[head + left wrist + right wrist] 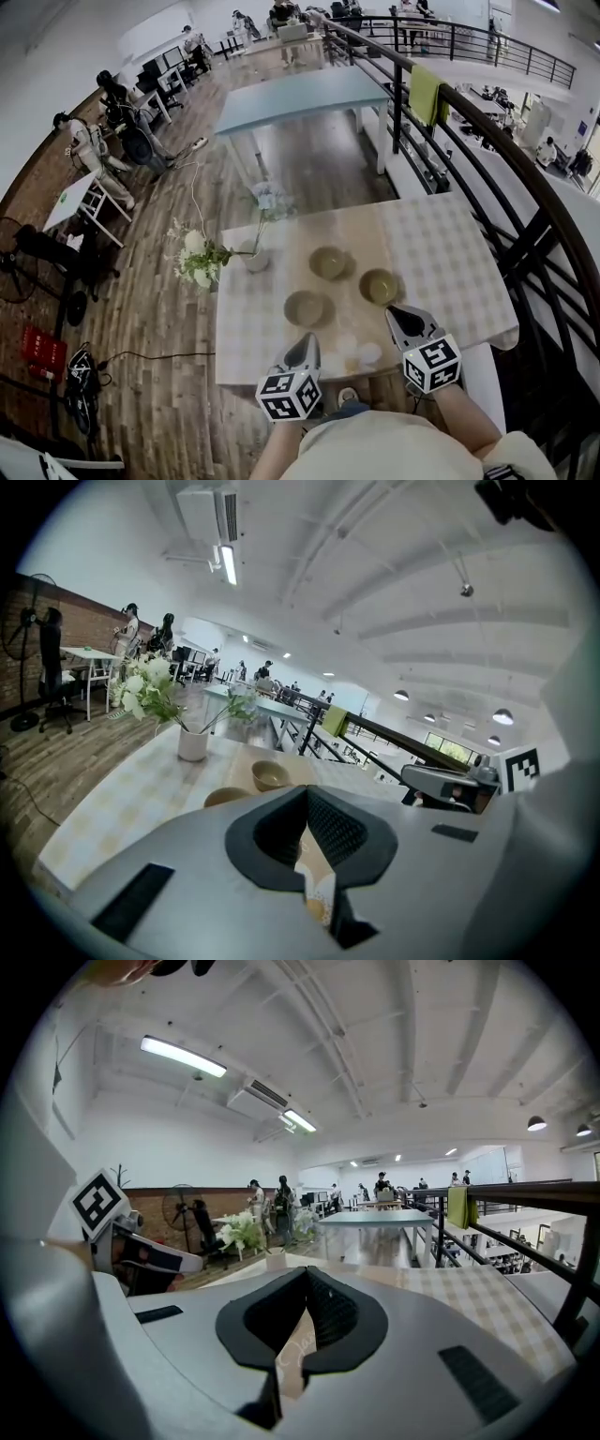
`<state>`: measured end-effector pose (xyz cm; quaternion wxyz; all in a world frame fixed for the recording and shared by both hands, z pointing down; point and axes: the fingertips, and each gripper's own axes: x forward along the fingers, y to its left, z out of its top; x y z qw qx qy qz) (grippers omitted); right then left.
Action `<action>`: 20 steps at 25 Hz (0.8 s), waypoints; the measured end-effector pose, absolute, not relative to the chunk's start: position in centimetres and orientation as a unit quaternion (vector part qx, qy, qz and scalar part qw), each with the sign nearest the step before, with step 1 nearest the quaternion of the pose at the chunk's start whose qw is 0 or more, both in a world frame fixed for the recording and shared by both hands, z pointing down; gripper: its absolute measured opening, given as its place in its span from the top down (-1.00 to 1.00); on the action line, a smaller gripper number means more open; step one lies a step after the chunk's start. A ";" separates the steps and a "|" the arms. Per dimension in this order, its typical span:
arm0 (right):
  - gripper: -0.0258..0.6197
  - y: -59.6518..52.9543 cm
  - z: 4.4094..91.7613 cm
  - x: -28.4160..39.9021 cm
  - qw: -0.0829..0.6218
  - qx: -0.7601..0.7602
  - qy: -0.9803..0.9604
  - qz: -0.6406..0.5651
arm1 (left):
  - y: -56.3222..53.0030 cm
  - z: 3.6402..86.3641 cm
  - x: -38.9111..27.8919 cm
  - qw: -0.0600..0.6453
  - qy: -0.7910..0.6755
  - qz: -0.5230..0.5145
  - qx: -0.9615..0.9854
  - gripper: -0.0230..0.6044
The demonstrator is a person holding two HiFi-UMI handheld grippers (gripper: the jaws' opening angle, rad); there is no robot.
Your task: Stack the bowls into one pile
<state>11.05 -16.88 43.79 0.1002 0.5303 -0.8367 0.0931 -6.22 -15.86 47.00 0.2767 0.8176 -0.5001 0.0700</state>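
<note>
The table (450, 253) wears a pale checked cloth with a plain tan runner (356, 230) down its middle, and all 3 bowls sit on that runner, well apart, none stacked yet. The 2 grey grippers hang over the near edge: the left gripper (309, 339) and the right gripper (395, 312) both have their ribbed black pads pressed together, holding nothing. The right one's tip is just beside the near rim of the right bowl (380, 286), so it looks the nearer hand; the near-left bowl (308, 307) lies straight ahead of the left tip. The far bowl (329, 262) sits behind. All are round, smooth, olive-glazed, with no long axis. A small white vase (253, 260) stands left.
</note>
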 end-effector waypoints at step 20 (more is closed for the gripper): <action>0.92 -22.4 49.4 16.0 0.158 0.616 -0.762 0.121 | -21.2 51.6 -5.5 0.299 -0.432 0.106 0.844 0.92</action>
